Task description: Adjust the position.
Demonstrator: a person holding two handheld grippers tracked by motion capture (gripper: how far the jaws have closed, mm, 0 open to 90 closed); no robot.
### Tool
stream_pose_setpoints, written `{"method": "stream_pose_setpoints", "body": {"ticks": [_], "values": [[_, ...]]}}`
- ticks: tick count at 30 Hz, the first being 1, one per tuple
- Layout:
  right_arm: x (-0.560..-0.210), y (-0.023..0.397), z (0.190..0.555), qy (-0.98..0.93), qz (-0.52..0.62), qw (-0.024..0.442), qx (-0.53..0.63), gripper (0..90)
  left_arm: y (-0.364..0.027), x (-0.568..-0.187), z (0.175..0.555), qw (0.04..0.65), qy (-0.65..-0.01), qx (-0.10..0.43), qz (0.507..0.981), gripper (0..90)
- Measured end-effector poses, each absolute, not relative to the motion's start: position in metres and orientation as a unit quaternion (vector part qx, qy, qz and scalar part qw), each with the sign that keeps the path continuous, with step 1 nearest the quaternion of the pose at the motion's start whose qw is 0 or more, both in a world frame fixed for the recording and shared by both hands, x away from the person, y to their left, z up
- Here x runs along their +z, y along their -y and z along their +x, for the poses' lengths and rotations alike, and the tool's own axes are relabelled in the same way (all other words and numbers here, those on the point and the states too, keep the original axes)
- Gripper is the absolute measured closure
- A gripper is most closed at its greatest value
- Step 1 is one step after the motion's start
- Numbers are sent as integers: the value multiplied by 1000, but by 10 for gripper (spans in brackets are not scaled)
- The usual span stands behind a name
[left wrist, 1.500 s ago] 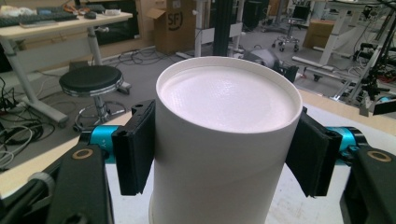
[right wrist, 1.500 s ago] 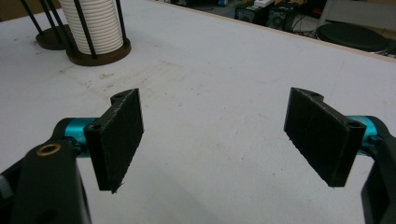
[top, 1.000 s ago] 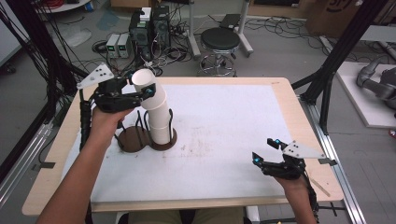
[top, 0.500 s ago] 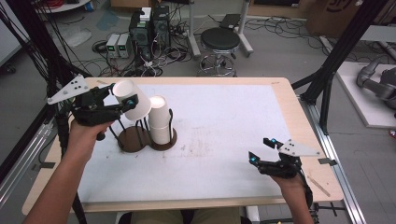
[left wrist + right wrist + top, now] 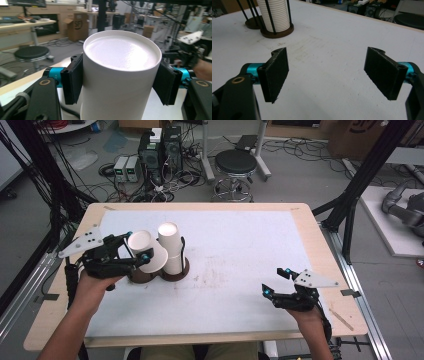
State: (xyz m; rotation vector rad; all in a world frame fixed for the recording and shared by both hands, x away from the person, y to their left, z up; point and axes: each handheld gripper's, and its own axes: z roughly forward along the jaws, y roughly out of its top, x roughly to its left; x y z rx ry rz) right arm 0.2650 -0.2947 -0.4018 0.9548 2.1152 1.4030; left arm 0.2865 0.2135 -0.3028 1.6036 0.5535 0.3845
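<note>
My left gripper [image 5: 137, 246] is shut on a white paper cup [image 5: 146, 253], held tilted just above the table's left side. In the left gripper view the cup [image 5: 120, 75] sits squeezed between both black pads [image 5: 72, 78], its closed bottom facing the camera. Right beside it a stack of white cups [image 5: 170, 246] stands in a wire holder on a brown round base [image 5: 183, 270]. A second brown base [image 5: 139, 277] lies below the held cup. My right gripper [image 5: 275, 281] hovers open near the front right, and nothing is between its pads [image 5: 274, 72]; the stack [image 5: 275, 13] is far ahead of it.
The white mat [image 5: 240, 250] covers the wooden table [image 5: 320, 245]. Behind the table's far edge a black stool [image 5: 235, 162] and computer boxes [image 5: 160, 145] stand on the floor. Black frame posts [image 5: 360, 185] rise at the right.
My left gripper lifted one cup off the top of the stack, carried it left, then lowered it beside the stack over the second base. The right gripper hardly moved.
</note>
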Motion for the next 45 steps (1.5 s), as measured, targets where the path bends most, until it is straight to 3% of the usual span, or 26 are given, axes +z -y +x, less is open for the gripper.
{"method": "stream_pose_setpoints", "body": {"ticks": [11,24,45], "values": [[-398,284,264,-767,324,203,515,202,-170,-322,283,644,-196,120,730,327],[-393,259,262,-794,266,144,527,202,-107,-353,291,632,-158,74,755,327],[-394,209,267,-806,201,92,548,202,-70,-368,292,631,-123,48,765,329]]}}
